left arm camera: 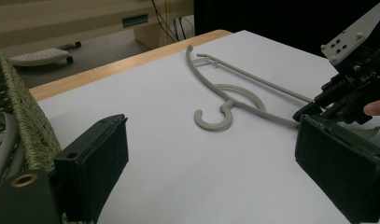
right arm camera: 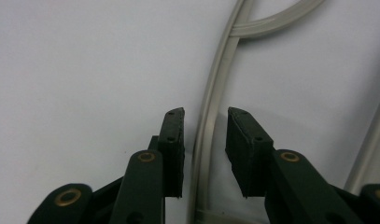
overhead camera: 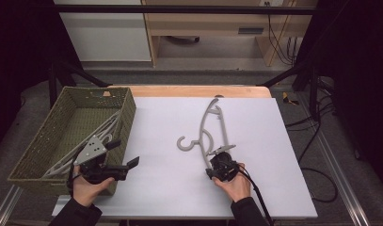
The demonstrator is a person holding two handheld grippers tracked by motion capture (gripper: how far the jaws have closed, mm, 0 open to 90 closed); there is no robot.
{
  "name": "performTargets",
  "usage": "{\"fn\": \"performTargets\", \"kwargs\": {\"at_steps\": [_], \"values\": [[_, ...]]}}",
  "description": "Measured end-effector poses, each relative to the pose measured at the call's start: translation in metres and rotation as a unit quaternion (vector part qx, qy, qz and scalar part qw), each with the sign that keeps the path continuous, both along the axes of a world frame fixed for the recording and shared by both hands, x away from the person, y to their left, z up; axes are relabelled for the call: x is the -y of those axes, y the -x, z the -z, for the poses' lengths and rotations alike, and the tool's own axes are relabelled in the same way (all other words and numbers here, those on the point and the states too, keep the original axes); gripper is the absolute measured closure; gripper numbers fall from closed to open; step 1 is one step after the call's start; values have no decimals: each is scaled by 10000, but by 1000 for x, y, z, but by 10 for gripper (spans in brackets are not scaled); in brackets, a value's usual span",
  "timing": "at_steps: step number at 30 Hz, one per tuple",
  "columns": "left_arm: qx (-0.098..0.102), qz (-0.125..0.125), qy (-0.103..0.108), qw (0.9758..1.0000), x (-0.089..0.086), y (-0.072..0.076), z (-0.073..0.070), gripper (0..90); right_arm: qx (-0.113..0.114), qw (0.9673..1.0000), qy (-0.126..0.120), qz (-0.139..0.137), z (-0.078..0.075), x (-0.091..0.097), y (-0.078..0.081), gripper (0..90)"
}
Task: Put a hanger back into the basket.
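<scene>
**Hanger lying on the white mat, right jaws straddling its arm**

Hanger (overhead camera: 209, 134), grey plastic, is lying flat on the white mat (overhead camera: 170, 188) that is covering the table, right of the middle, with its hook curling toward the person's left. It is the single hanger on the mat (more grey hangers (overhead camera: 88, 141) are lying in the basket, but how many cannot be told, since they are overlapping).

One woven olive basket (overhead camera: 43, 143) is sitting at the left edge of the table, partly over the mat's border.

Two grippers are being held, one in each hand. The right gripper (right arm camera: 204, 140) is sitting at the near end of the hanger, pointing down along it. Its jaws are standing a little apart with the hanger's curved arm running between them; a thin gap is showing on each side, so the pads are not pressing on the plastic.

The left gripper (left arm camera: 211, 163) is hovering just beside the basket's near right corner, aiming across the mat toward the hanger. Its jaws are standing wide apart with nothing between them, and from its own view the right gripper is showing farther off at the hanger's end.

One wooden table edge (overhead camera: 194, 91) is peeking out beyond the far side of the mat.
</scene>
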State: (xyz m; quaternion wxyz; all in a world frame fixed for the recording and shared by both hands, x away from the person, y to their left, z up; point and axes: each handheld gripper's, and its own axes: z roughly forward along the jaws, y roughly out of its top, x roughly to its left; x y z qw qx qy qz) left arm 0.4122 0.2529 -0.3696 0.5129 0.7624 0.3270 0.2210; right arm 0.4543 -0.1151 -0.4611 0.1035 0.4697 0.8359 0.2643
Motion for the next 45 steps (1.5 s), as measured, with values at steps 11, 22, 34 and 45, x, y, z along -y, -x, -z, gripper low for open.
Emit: {"fn": "performTargets", "kwargs": {"at_steps": [11,22,34,45], "values": [[-52,28,-71,10000,3,-1,3,94,60,9992,394,45,-1,-9,4,782],[-49,37,-75,10000,3,-1,3,94,-260,9991,53,329,-2,-2,-3,828],[-30,80,-106,9999,4,-1,3,95,-443,9960,-771,-92,-16,25,-7,830],[20,173,-209,9996,4,1,0,93,-238,9842,-1278,-1203,-50,42,-2,830]]}}
